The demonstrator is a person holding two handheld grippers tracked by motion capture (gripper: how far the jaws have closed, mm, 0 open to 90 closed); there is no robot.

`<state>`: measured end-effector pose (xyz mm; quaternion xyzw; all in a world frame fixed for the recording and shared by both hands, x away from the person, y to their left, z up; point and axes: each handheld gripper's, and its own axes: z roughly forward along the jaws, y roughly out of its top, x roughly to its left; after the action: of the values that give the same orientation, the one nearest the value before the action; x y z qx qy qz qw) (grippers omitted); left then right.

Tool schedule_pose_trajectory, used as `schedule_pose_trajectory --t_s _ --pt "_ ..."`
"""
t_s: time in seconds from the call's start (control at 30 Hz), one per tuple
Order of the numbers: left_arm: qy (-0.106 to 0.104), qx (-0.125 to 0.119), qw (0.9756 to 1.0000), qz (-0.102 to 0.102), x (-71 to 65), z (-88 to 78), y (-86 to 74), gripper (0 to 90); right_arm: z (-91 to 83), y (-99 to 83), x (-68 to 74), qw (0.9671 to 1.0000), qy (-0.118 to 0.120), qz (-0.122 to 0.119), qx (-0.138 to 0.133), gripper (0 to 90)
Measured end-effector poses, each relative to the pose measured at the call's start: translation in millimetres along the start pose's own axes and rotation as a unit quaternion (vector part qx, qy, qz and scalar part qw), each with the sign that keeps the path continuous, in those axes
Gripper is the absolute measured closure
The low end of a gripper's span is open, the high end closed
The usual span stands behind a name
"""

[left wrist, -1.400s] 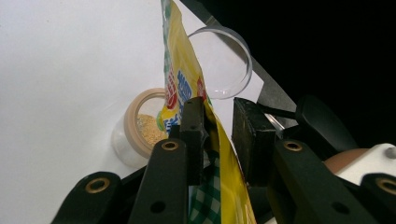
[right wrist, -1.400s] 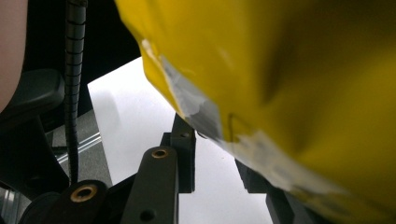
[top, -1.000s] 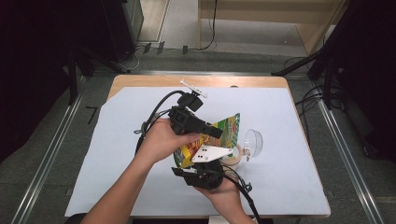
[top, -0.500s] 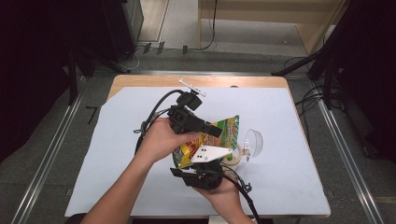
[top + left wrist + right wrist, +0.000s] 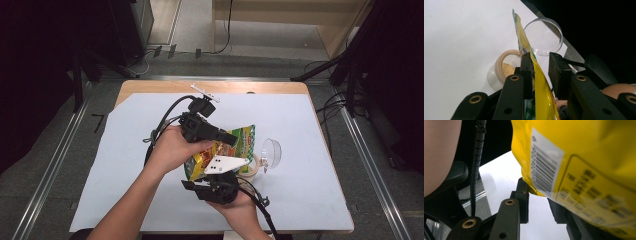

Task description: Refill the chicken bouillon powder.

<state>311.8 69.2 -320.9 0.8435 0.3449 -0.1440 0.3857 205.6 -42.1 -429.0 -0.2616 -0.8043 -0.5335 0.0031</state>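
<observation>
Between the left gripper's (image 5: 541, 67) matte black fingers (image 5: 527, 65), set narrow w/ a gap, runs a glossy yellow crinkled plastic pouch (image 5: 222, 150); right gripper (image 5: 539, 202) fingers partly hidden, grip unclear. Below: round clear plastic jar (image 5: 504, 68) w/ tan granules, clear domed lid (image 5: 544, 36), white tabletop (image 5: 125, 150).

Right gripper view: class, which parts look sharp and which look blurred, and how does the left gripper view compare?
Right gripper view: the yellow bag is close and soft, its print smeared. Left gripper view: the jar and clear lid are fairly sharp.
</observation>
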Motion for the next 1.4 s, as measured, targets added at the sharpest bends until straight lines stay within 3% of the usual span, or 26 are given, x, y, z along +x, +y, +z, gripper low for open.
schedule_pose_trajectory --t_s 0.67,1.4 --pt "0.015 -0.016 0.9997 0.012 3.6 4.5 5.8 74.2 0.0 3.1 -9.8 1.0 -0.006 0.003 0.005 72.2" --pt "0.007 -0.016 0.9998 0.006 7.0 4.2 4.8 74.3 1.5 3.3 -9.6 1.0 -0.006 -0.001 0.007 72.4"
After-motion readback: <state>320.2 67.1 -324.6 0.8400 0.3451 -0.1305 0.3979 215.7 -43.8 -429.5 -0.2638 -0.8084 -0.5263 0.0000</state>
